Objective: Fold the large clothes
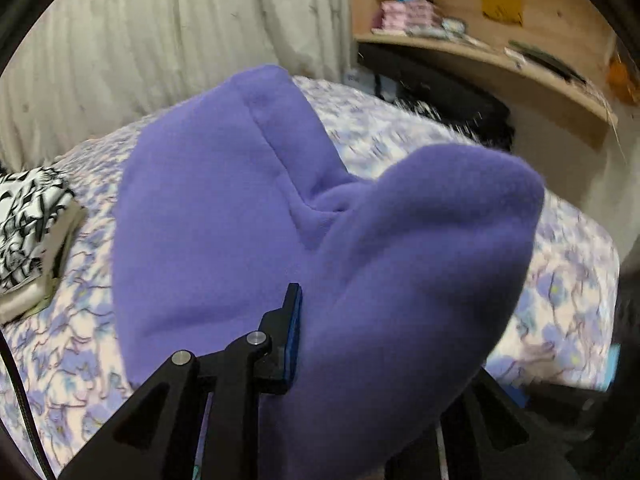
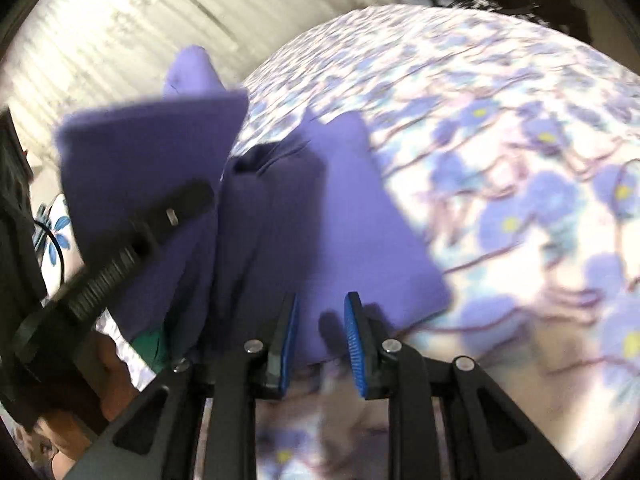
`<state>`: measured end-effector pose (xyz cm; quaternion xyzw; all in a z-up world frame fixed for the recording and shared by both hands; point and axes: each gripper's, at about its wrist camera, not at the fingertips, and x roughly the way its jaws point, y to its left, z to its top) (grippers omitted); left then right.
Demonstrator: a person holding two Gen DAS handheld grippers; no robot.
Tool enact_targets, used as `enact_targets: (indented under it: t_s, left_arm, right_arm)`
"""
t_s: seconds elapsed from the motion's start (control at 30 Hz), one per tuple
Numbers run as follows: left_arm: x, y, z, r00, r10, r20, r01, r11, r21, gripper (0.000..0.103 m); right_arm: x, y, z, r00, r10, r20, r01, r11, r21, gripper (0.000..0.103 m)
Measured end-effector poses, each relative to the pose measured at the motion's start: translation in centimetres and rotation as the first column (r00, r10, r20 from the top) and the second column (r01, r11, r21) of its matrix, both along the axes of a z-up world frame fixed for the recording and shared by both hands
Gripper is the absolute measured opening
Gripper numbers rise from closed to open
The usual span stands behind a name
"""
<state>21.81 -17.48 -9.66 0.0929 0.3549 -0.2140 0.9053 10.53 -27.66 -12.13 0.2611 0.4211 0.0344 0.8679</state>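
Covering bed, floral sheet [image 2: 520, 160], pale curtain [image 1: 160, 40], left gripper [image 1: 360, 340] clamping purple fleece [image 1: 240, 220], right gripper [image 2: 322, 336] slightly parted

Soft indoor light, motion blur, fisheye-dark corners

Left wrist view: purple garment [image 1: 248, 216] covers one of the left gripper [image 1: 360, 344] fingers; grip state unreadable. Shelf items [image 1: 416, 20] too blurred to identify. Right wrist view: floral bedsheet [image 2: 520, 168] motion-blurred; garment's lower edge indistinct.
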Motion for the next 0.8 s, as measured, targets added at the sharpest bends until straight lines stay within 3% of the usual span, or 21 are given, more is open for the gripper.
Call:
enact_targets:
  t_s: [0.13,0.23,0.27,0.33,0.4,0.5,0.6,0.7,0.8]
  left_arm:
    - [-0.3,-2.3,-2.4,0.999,-0.037,-0.002,0.037,0.995,0.096,0.022]
    - [-0.6,-2.9,-2.7,0.999,-0.048,0.013,0.046,0.992,0.115,0.029]
    - [-0.7,-3.0,-2.7,0.998,-0.06,0.005,0.059,0.992,0.108,0.033]
    - [-0.7,-3.1,-2.6,0.993,-0.112,-0.025,0.113,0.991,0.072,0.06]
    - [-0.5,-2.8,-2.4,0.99,-0.142,-0.028,0.143,0.988,0.052,0.07]
    - [-0.4,-2.2,-2.0,0.984,-0.175,-0.032,0.176,0.984,0.016,0.079]
    - [-0.1,-1.6,-1.7,0.978,-0.204,-0.052,0.202,0.979,-0.038,0.081]
    - [0.1,-1.1,-1.5,0.97,-0.235,-0.07,0.229,0.97,-0.087,0.086]
    - [0.0,-0.9,-1.2,0.96,-0.268,-0.078,0.259,0.96,-0.109,0.098]
  right_arm:
    - [-0.1,-1.3,-1.0,0.999,-0.034,-0.018,0.034,0.999,0.017,0.024]
    - [-0.3,-1.4,-1.2,0.999,-0.029,-0.021,0.03,0.999,0.028,0.024]
    - [-0.3,-1.6,-1.1,0.999,-0.027,-0.021,0.027,0.999,0.026,0.024]
    - [-0.6,-2.0,-0.9,1.0,-0.026,-0.017,0.026,0.999,0.025,0.024]
    - [-0.6,-2.1,-0.1,1.0,-0.025,-0.011,0.025,0.999,0.028,0.024]
    - [-0.5,-3.2,1.4,1.0,-0.023,0.017,0.023,0.999,0.035,0.024]
    - [0.0,-4.3,3.1,0.999,-0.02,0.048,0.018,0.999,0.042,0.024]
    - [0.7,-5.2,4.8,0.996,-0.005,0.087,-0.003,0.995,0.095,0.04]
    - [2.1,-5.1,5.9,0.995,0.043,0.088,-0.056,0.987,0.151,0.042]
